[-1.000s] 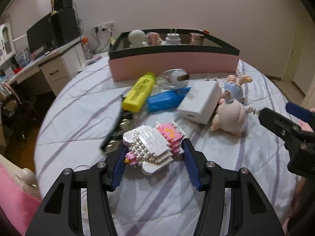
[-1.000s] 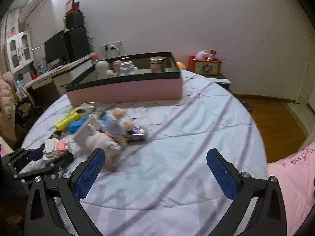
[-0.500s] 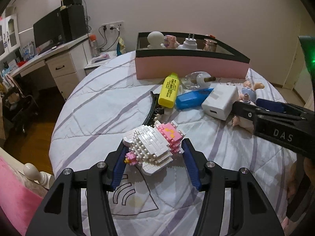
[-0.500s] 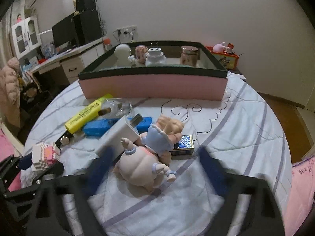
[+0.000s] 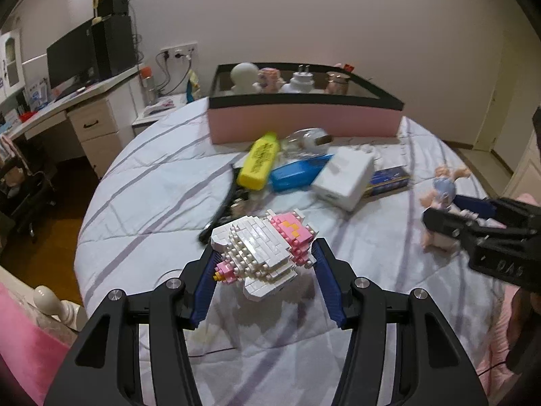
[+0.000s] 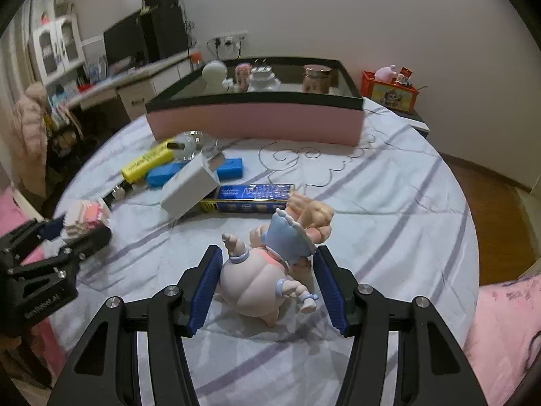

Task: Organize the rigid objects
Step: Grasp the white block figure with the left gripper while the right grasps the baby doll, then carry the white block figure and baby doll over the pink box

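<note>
Left wrist view: clenching the left gripper (image 5: 263, 252) on the brick model (image 5: 260, 243), both blue pads pressing on its sides, and holding it lifted over the near edge of the bed (image 5: 152, 209). Noticing the right gripper (image 5: 443, 208) near the right edge, now grasping the doll figure (image 5: 443, 189). A second ago its jaws were standing wide and empty, and the doll was leaning against the white charger (image 5: 345, 177). Leaving the charger, the yellow marker (image 5: 258, 165), the blue case (image 5: 297, 176) and the blue-and-yellow box (image 5: 389, 179) together in the middle of the bed.

Right wrist view: squeezing the doll figure (image 6: 257, 280) between the pads of the right gripper (image 6: 267, 257), toward the near edge and apart from the heap. Having both hands loaded now, so probably carrying to the pink box (image 6: 253, 121) next. Standing at the far edge, this box is already holding a white round figure (image 6: 213, 74), a pink cup (image 6: 242, 72), a white plug (image 6: 262, 77) and a copper tin (image 6: 316, 76) in a row.
</note>
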Motion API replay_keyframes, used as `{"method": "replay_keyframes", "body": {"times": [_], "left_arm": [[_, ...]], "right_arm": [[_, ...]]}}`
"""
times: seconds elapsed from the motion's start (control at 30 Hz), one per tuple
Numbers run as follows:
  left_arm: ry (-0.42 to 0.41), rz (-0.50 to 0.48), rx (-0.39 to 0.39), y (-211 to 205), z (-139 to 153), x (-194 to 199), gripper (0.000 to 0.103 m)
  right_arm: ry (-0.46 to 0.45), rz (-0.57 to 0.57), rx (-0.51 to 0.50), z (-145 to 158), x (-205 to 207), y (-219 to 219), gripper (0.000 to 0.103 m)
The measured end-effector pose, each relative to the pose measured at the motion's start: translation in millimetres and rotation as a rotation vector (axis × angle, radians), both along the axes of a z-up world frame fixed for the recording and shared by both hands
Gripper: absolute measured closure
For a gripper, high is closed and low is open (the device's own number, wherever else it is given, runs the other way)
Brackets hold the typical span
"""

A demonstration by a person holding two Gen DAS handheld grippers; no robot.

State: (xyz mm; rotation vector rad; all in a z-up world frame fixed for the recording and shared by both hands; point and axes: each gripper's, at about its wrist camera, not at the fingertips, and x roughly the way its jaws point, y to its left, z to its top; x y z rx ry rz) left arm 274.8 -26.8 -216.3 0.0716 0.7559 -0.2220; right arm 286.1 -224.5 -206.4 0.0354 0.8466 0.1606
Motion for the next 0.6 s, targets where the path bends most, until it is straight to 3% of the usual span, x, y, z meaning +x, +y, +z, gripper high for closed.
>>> {"method": "replay_keyframes", "body": {"times": [0.23, 0.6], "left_arm": [[-0.043, -0.018, 0.006, -16, 16, -2, 0.048], [-0.012, -0.02, 0.023, -22, 6, 0, 0.048]], "right_arm": [[-0.054, -0.001, 0.019, 6, -8, 3, 0.05], [-0.016, -0.012, 0.041, -9, 6, 4, 0.049]]}}
